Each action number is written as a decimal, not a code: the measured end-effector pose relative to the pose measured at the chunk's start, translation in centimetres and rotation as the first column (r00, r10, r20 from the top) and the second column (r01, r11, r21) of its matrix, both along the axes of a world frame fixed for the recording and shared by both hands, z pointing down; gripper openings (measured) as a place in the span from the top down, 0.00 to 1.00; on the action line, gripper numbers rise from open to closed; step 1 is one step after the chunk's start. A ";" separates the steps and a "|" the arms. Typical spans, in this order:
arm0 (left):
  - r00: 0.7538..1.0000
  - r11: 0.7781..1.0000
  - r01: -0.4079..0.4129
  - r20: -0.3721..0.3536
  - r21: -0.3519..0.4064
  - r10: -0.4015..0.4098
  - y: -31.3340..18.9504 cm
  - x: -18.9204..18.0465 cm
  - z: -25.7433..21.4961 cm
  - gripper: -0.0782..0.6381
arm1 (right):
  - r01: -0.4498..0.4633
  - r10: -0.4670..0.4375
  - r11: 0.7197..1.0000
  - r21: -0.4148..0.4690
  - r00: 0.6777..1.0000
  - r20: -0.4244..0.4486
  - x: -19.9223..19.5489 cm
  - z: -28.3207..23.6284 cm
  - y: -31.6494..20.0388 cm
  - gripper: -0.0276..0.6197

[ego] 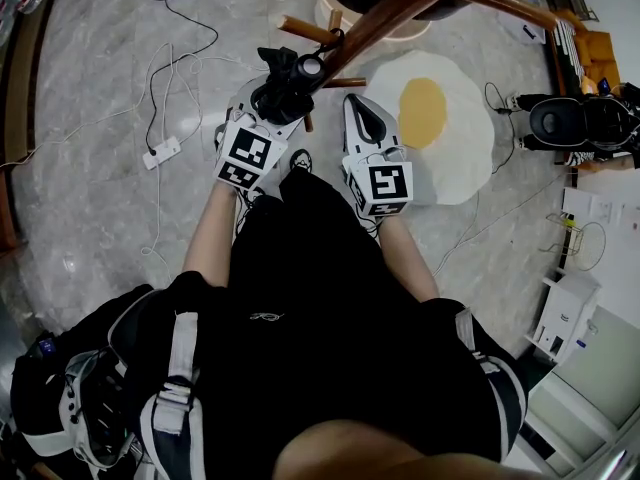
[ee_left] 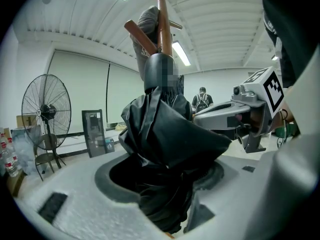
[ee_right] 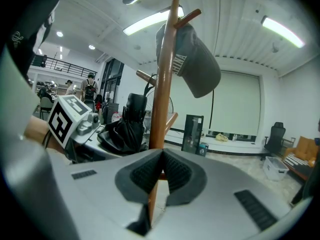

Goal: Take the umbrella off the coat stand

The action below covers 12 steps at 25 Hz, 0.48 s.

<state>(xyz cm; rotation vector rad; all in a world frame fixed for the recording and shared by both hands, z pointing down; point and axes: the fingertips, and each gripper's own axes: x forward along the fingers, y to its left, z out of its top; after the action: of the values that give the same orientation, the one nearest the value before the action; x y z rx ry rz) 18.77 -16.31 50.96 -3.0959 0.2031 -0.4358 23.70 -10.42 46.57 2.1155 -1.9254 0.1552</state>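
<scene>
A folded black umbrella [ego: 283,86] stands upright against the wooden coat stand [ego: 392,8]. My left gripper [ego: 262,120] is shut on it. In the left gripper view the crumpled black canopy [ee_left: 162,134] fills the gap between the jaws, and the dark handle [ee_left: 161,73] rises in front of the pole [ee_left: 164,31]. I cannot tell whether the umbrella hangs from a peg. My right gripper [ego: 363,116] is shut with nothing in it, its closed jaws [ee_right: 161,159] just in front of the pole [ee_right: 162,84]. In that view the umbrella [ee_right: 127,121] sits left of the pole.
A grey cap [ee_right: 195,59] hangs on an upper peg. On the marble floor lie a fried-egg rug [ego: 440,128] and a power strip with cables [ego: 160,153]. A black appliance [ego: 580,123] stands at the right, a standing fan [ee_left: 45,114] further back.
</scene>
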 end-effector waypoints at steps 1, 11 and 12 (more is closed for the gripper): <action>1.000 1.000 0.002 -0.001 -0.001 -0.002 0.0 0.0 -0.1 0.51 | 0.001 -0.001 1.000 0.001 1.000 0.000 0.0 -0.1 0.0 0.95; 0.999 0.999 0.039 -0.021 0.016 -0.038 -0.9 -0.7 -1.1 0.51 | 0.034 -0.034 0.999 0.008 0.999 -0.011 -0.6 -0.3 -0.7 0.95; 0.999 0.999 0.043 -0.022 0.018 -0.043 -0.9 -0.9 -1.3 0.51 | 0.039 -0.039 0.999 0.010 0.999 -0.013 -0.7 -0.4 -0.8 0.95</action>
<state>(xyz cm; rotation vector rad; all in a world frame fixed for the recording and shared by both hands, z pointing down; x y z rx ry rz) 17.91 -17.26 49.67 -3.0845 0.2726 -0.3995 22.98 -11.20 46.16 2.0791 -1.9624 0.1248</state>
